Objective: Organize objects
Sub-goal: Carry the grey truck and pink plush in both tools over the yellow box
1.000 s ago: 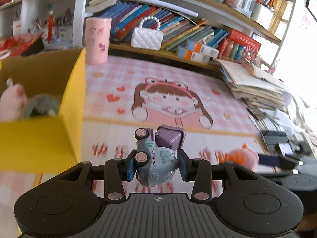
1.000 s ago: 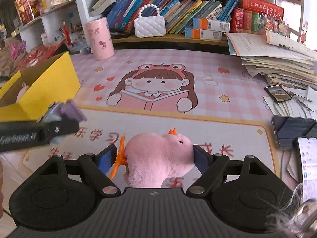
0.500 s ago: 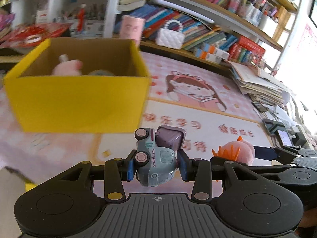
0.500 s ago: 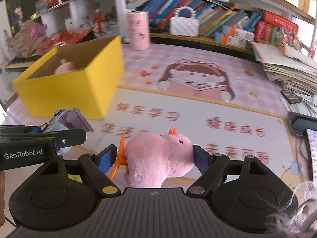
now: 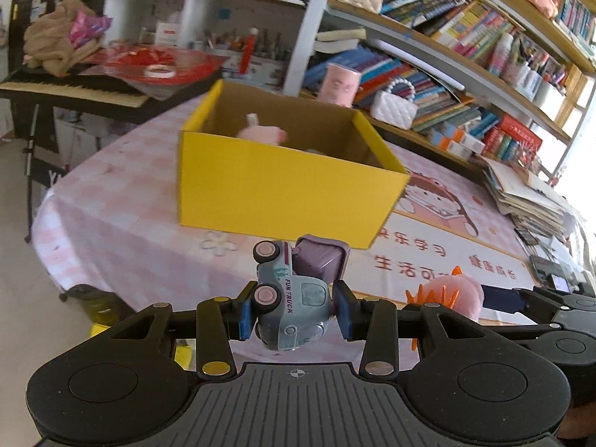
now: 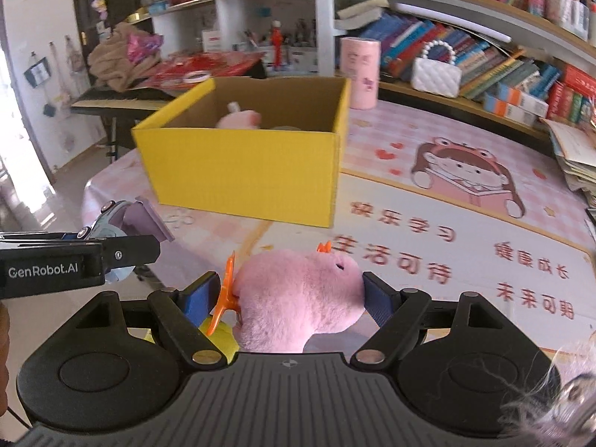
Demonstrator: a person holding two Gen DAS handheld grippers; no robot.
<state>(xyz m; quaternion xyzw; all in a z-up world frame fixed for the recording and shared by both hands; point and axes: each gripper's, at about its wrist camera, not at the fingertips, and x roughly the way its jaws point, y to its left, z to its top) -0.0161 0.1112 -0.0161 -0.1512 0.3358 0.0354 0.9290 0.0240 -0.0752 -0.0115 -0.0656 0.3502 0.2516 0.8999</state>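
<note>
My left gripper (image 5: 296,309) is shut on a small grey-blue toy truck (image 5: 294,298) with pink wheels and a purple bin, held above the table's near edge. My right gripper (image 6: 294,294) is shut on a pink plush toy (image 6: 298,301) with orange fins. A yellow cardboard box (image 5: 283,190) stands ahead on the pink tablecloth, open on top, with a pink plush (image 5: 260,134) inside. In the right wrist view the box (image 6: 246,171) is ahead and left, and the left gripper with the truck (image 6: 119,223) is at the far left.
A pink cup (image 6: 359,72) and a white quilted handbag (image 6: 436,76) stand behind the box. Bookshelves run along the back. A paper stack (image 5: 529,197) and phones (image 5: 551,272) lie at the right. The table edge and floor (image 5: 33,316) fall away at the left.
Both grippers have pulled back and swung left, still holding their toys. The yellow box now sits farther ahead and more central, and the table's left edge and floor have come into view.
</note>
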